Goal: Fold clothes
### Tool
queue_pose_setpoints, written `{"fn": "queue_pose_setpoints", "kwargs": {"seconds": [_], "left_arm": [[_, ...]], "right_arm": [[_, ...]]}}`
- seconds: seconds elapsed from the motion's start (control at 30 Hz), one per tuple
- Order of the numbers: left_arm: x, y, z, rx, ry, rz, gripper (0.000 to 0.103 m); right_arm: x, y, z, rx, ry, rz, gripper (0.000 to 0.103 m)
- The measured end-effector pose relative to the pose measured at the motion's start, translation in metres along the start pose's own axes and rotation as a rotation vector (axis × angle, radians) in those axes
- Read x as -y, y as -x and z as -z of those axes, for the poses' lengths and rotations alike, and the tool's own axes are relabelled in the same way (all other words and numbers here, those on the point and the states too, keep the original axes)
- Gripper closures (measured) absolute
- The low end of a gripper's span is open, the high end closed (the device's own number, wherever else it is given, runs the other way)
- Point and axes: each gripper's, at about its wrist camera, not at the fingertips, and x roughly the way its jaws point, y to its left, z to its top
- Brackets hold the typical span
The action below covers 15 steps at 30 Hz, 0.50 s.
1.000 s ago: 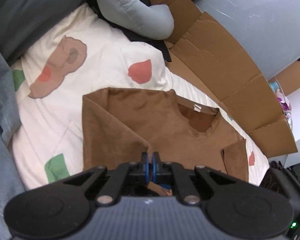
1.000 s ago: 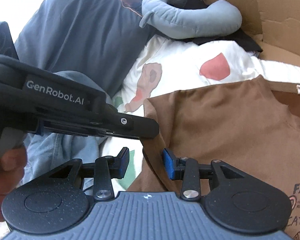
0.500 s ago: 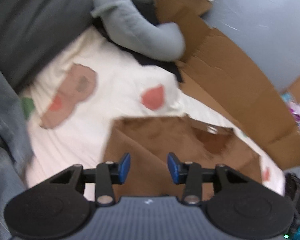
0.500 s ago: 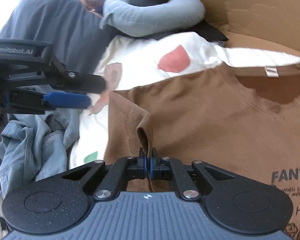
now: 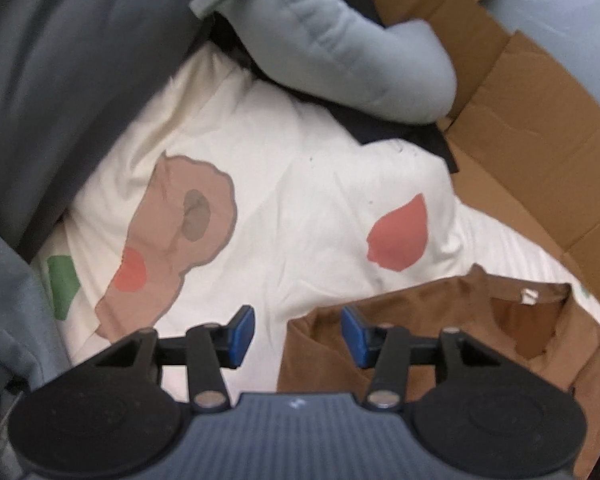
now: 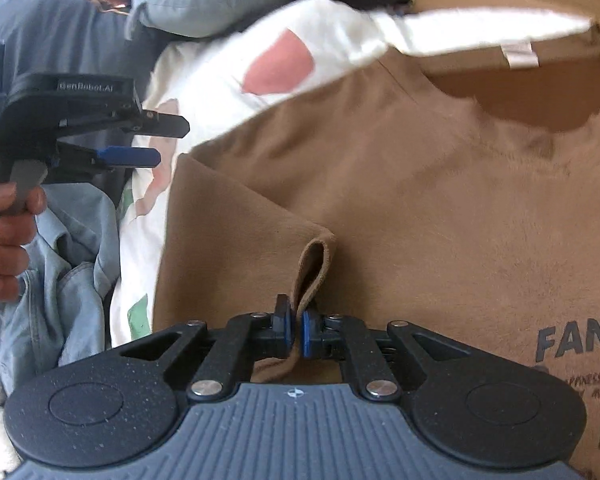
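Observation:
A brown T-shirt (image 5: 440,308) lies front up on a white printed sheet (image 5: 300,184), collar tag at the far edge and its left sleeve folded inward. My left gripper (image 5: 296,328) hovers over the shirt's shoulder corner and the bare sheet. Its jaws are opening and nothing is between them. In the right wrist view the left gripper (image 6: 168,142) is off to the left, held by a hand (image 6: 8,240). My right gripper (image 6: 296,330) pinches a loop of the folded sleeve edge on the shirt (image 6: 420,184), and its jaws are starting to open.
A grey bolster pillow (image 5: 340,48) and a dark grey cushion (image 5: 60,60) lie at the far side of the sheet. Flattened cardboard (image 5: 520,120) lines the right side. Light blue jeans (image 6: 68,264) are bunched at the left edge.
The left gripper let go of the shirt, opened and swung left over the sheet. The right gripper closed on the folded sleeve edge and sank closer to the shirt.

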Motion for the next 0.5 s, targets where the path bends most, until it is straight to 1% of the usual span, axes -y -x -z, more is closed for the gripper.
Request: {"fn": "queue_pose_setpoints", "kwargs": {"seconds": [0.03, 0.17, 0.23, 0.3, 0.33, 0.37, 0.4, 0.43, 0.5], "left_arm": [[0.001, -0.003, 0.0, -0.006, -0.007, -0.004, 0.052], [0.007, -0.013, -0.001, -0.025, -0.063, -0.028, 0.053], [0.009, -0.017, -0.001, -0.034, -0.087, -0.046, 0.057], [0.008, -0.019, -0.001, -0.035, -0.107, -0.06, 0.068], [0.007, -0.021, -0.001, -0.038, -0.113, -0.06, 0.072], [0.005, -0.023, -0.001, -0.046, -0.114, -0.053, 0.085], [0.004, -0.024, -0.001, -0.054, -0.115, -0.046, 0.093], [0.003, -0.026, -0.001, -0.056, -0.118, -0.044, 0.093], [0.003, -0.026, -0.001, -0.05, -0.123, -0.051, 0.094]], "right_arm": [[0.007, 0.0, -0.001, -0.003, -0.014, -0.019, 0.088], [0.02, -0.003, -0.003, -0.023, -0.053, -0.066, 0.087], [0.024, -0.004, -0.007, -0.02, -0.088, -0.081, 0.087], [0.026, -0.007, -0.011, -0.007, -0.117, -0.084, 0.087], [0.027, -0.008, -0.014, 0.0, -0.131, -0.085, 0.087], [0.027, -0.008, -0.015, 0.002, -0.132, -0.085, 0.088], [0.025, -0.008, -0.016, 0.001, -0.114, -0.08, 0.092], [0.022, -0.008, -0.017, -0.001, -0.094, -0.074, 0.101], [0.018, -0.006, -0.018, -0.005, -0.054, -0.064, 0.102]]}}
